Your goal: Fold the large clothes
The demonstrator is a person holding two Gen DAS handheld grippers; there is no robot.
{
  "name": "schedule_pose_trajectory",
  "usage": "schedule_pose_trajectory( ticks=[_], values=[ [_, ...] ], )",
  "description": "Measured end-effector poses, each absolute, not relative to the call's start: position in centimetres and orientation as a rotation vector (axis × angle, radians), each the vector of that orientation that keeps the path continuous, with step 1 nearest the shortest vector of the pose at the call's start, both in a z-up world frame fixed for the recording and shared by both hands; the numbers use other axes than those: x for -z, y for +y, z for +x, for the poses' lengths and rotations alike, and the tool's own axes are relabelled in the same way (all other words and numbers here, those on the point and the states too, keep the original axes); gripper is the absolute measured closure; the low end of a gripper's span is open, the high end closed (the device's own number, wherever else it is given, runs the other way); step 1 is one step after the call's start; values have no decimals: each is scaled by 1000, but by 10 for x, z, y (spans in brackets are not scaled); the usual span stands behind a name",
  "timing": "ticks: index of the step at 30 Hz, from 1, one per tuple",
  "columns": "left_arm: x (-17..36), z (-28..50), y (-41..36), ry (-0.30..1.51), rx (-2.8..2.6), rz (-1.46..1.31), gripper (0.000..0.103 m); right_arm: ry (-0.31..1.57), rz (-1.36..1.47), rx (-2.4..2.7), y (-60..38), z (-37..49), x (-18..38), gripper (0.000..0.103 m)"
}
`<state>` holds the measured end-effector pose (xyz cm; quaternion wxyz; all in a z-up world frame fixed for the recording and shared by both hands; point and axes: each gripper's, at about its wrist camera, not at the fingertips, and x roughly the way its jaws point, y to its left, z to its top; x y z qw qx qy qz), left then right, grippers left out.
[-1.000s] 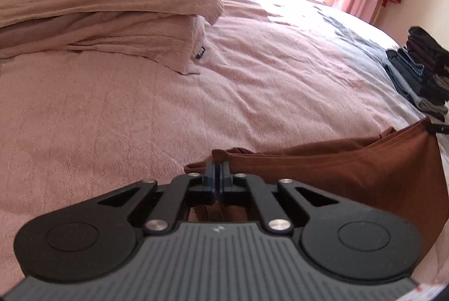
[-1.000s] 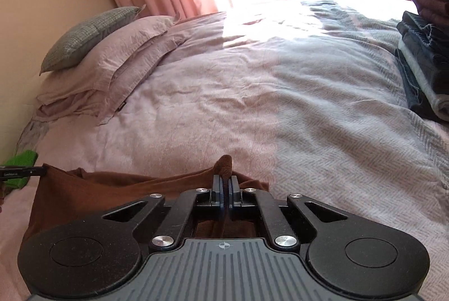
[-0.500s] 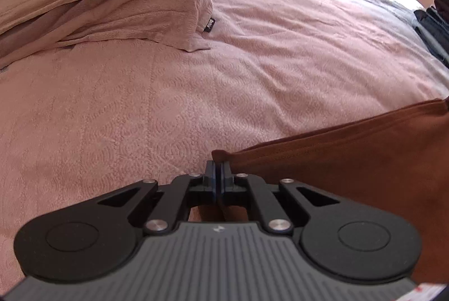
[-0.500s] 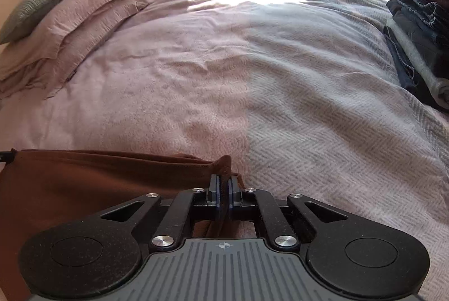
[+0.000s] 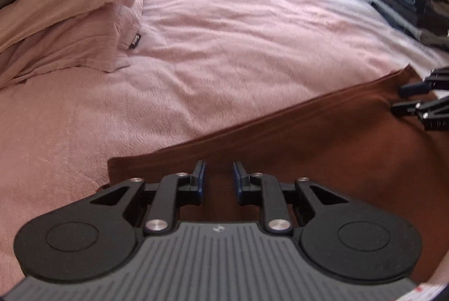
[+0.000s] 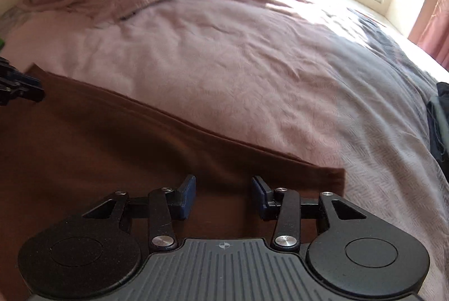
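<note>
The brown garment (image 5: 322,149) lies flat on the pink bedspread (image 5: 224,48), filling the lower frame beneath both grippers, the left gripper (image 5: 219,179) and right gripper (image 6: 223,193) opening, their spread fingers holding nothing, near its far folded edge.

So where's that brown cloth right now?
The brown cloth lies flat on the pink bedspread, beneath both opening grippers, across each view's lower part.
</note>
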<state>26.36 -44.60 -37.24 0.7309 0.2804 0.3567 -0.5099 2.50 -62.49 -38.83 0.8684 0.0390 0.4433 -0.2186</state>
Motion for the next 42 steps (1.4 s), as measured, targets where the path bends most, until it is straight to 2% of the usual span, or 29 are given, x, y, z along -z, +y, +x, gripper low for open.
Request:
schedule_pose_trajectory(
  ticks=[2, 4, 7, 11, 14, 20, 21, 22, 23, 26, 30, 33, 34, 35, 38, 39, 41, 42],
  values=[
    [379, 284, -442, 811, 1060, 574, 87, 901, 124, 518, -645, 11, 388, 63],
    [361, 302, -421, 858, 1010, 464, 87, 906, 185, 610, -658, -10, 368, 63],
    [324, 309, -361, 854, 954, 411, 87, 853, 289, 634, -646, -62, 328, 63],
    [303, 286, -270, 1033, 917, 286, 82, 810, 598, 593, -607, -133, 307, 63],
    [310, 263, -228, 1170, 930, 158, 79, 812, 732, 556, -578, -161, 312, 63],
    [339, 252, -226, 1230, 953, 98, 79, 823, 735, 522, -566, -161, 334, 64],
    [343, 253, -228, 1228, 957, 99, 79, 804, 735, 516, -567, -163, 339, 67],
    [346, 255, -230, 1228, 953, 107, 86, 802, 723, 516, -569, -162, 339, 86],
    [348, 256, -233, 1231, 964, 108, 99, 806, 721, 506, -572, -161, 341, 95],
    [343, 254, -238, 1183, 1016, 150, 102, 806, 731, 491, -577, -164, 345, 98],
    [346, 256, -238, 1174, 1010, 237, 100, 830, 740, 520, -581, -165, 350, 98],
    [349, 254, -242, 1159, 910, 432, 103, 921, 723, 546, -578, -156, 352, 96],
    [343, 255, -242, 1149, 897, 436, 103, 946, 707, 573, -578, -153, 347, 91],
    [333, 254, -242, 1126, 889, 431, 103, 972, 668, 622, -576, -148, 339, 79],
    [298, 239, -260, 1021, 922, 456, 103, 948, 419, 727, -558, -131, 308, 75],
    [291, 232, -268, 988, 942, 454, 102, 917, 368, 725, -551, -126, 301, 74],
    [289, 221, -291, 963, 981, 458, 91, 855, 329, 645, -541, -111, 295, 71],
    [295, 215, -303, 971, 988, 469, 89, 842, 319, 604, -535, -102, 300, 71]
  ],
)
